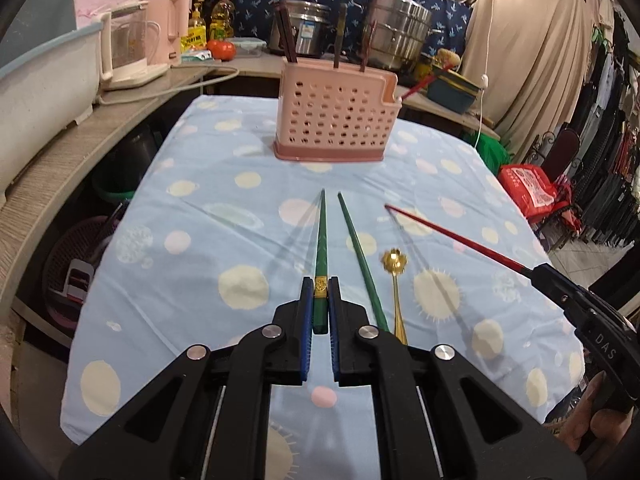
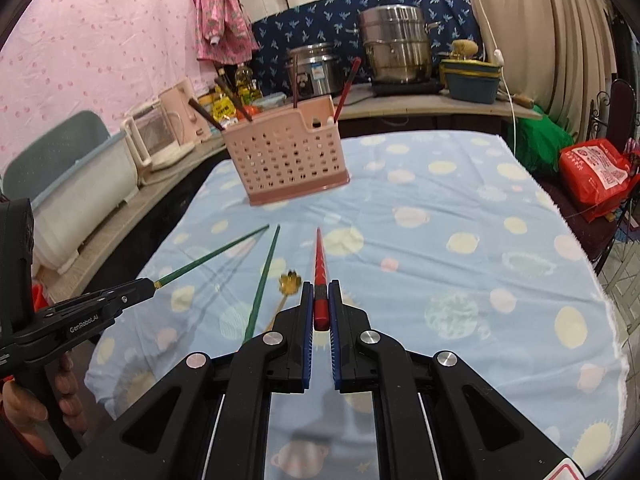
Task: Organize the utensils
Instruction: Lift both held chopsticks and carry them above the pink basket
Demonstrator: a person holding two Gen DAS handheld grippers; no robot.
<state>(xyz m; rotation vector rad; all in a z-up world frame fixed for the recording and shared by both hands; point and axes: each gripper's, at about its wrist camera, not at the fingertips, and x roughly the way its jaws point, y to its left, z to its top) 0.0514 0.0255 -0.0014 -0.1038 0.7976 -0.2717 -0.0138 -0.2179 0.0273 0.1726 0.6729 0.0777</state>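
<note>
My left gripper (image 1: 321, 292) is shut on a green chopstick (image 1: 321, 240) and holds it above the table, tip pointing at the pink utensil holder (image 1: 336, 116). A second green chopstick (image 1: 360, 256) and a gold spoon (image 1: 394, 276) lie on the blue cloth beside it. My right gripper (image 2: 321, 294) is shut on a red chopstick (image 2: 319, 264), also raised and pointing forward. The holder (image 2: 284, 156) stands at the far middle of the table with several dark chopsticks and one red one in it. In the right wrist view the left gripper (image 2: 148, 282) shows at the left.
The table wears a blue spotted cloth (image 1: 240, 220). Behind it a counter carries steel pots (image 1: 396, 36), a pink kettle (image 1: 172, 28), oil bottles and a tomato. A red bag (image 2: 596, 172) sits off the table's right edge.
</note>
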